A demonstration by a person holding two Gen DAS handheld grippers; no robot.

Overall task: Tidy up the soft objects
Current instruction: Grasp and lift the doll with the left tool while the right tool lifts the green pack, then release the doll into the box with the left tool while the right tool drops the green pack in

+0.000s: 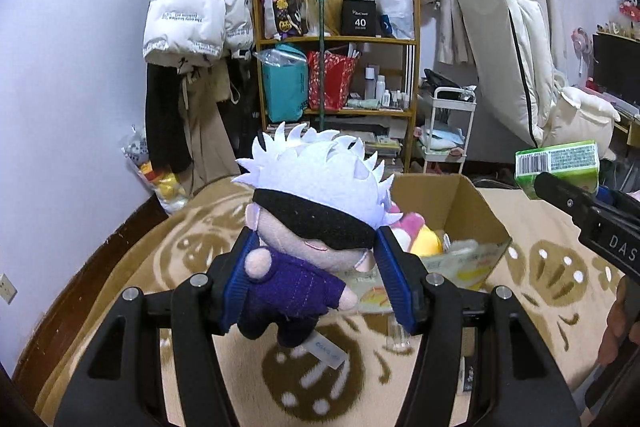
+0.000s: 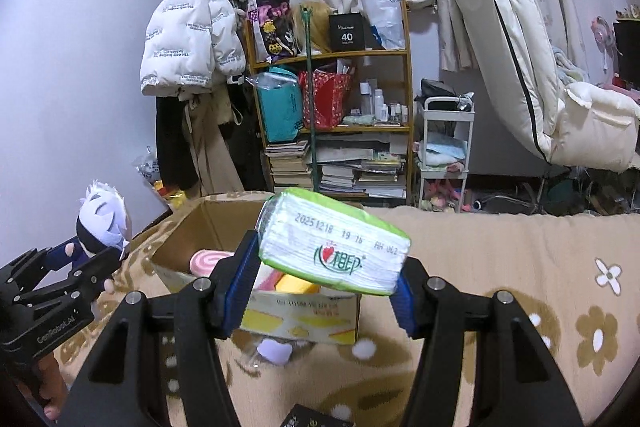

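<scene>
My left gripper [image 1: 316, 255] is shut on a plush doll [image 1: 308, 223] with spiky white hair, a black blindfold and a purple outfit, held above the patterned blanket. The doll [image 2: 100, 223] also shows at the left of the right wrist view. My right gripper [image 2: 324, 267] is shut on a green-wrapped tissue pack [image 2: 332, 243], tilted, held in front of an open cardboard box [image 2: 216, 223]. The tissue pack [image 1: 560, 163] appears at the right edge of the left wrist view. The box [image 1: 452, 207] holds pink and yellow soft toys [image 1: 420, 239].
A beige blanket with brown flowers [image 2: 500, 267] covers the bed. A small lilac heart-shaped piece [image 2: 276, 351] lies before the box. Behind stand a crowded wooden shelf [image 2: 332, 99], a hanging white jacket [image 2: 188, 39], a white trolley [image 2: 444, 147] and a propped white mattress [image 2: 516, 59].
</scene>
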